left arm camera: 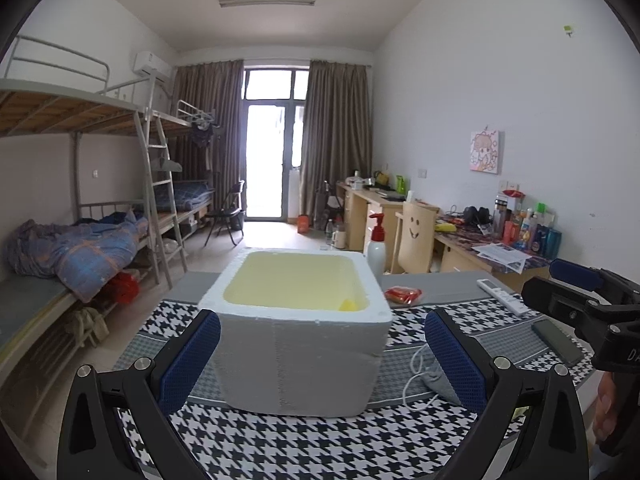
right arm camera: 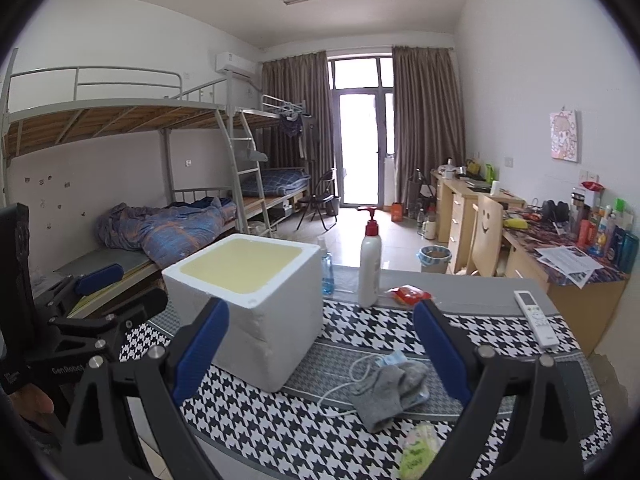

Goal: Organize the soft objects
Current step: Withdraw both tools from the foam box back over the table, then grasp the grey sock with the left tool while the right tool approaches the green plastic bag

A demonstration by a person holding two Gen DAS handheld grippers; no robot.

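A white foam box with a yellowish inside stands on the houndstooth table; it also shows in the right wrist view. A small yellow thing lies in its near right corner. My left gripper is open, its fingers on either side of the box. My right gripper is open and empty above the table. A grey sock lies on a blue face mask with white cord, right of the box. A pale green packet lies nearer me. The sock also shows in the left wrist view.
A white pump bottle, a clear blue bottle, a red snack packet, a white remote and a dark phone sit on the table. Bunk beds stand left, cluttered desks right.
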